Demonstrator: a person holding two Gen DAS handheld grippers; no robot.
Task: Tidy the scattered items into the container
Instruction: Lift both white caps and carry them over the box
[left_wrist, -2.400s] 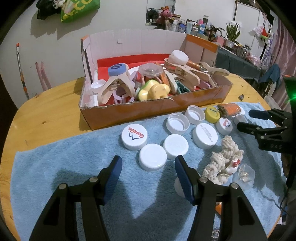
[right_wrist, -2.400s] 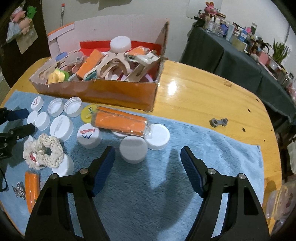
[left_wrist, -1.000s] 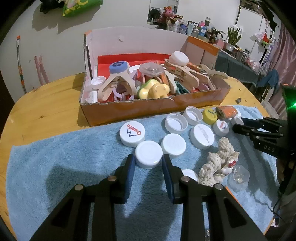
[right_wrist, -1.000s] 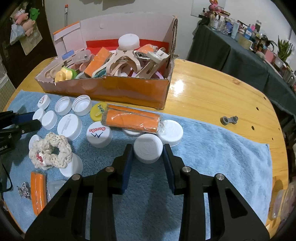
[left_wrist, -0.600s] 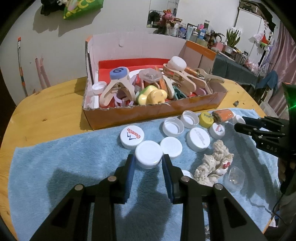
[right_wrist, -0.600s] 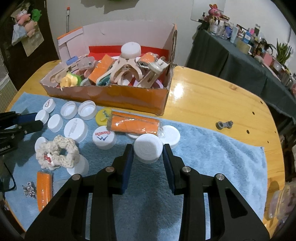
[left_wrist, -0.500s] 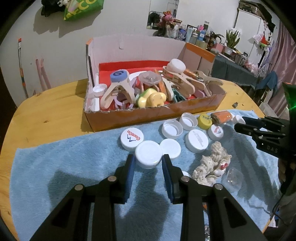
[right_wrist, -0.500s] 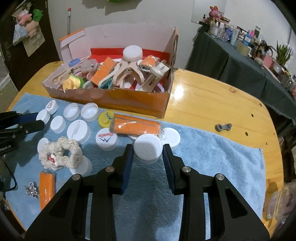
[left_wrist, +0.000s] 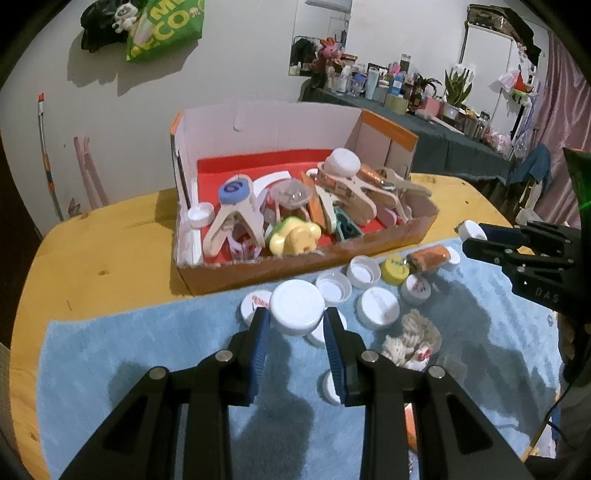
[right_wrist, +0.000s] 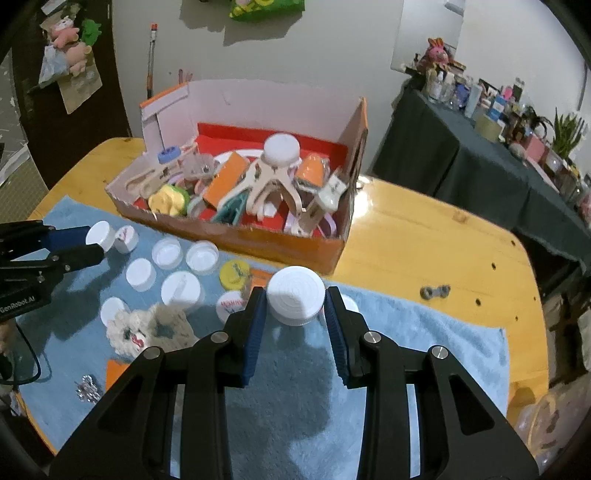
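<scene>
You hold two grippers over the towel (right_wrist: 424, 339), which covers the table's near edge. The box (right_wrist: 280, 243) sits at the towel's far edge, so each lift is short. Your left gripper (left_wrist: 297, 321) pinches one white cap (left_wrist: 297, 306). Your right gripper (right_wrist: 295, 306) pinches another cap (right_wrist: 296, 293). About nine caps lie loose, one rope ring (right_wrist: 147, 328) too.

Blue towel (right_wrist: 424, 343) (on wooden table (right_wrist: 424, 236))

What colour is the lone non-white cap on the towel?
Yellow, clearest in the right wrist view.
</scene>
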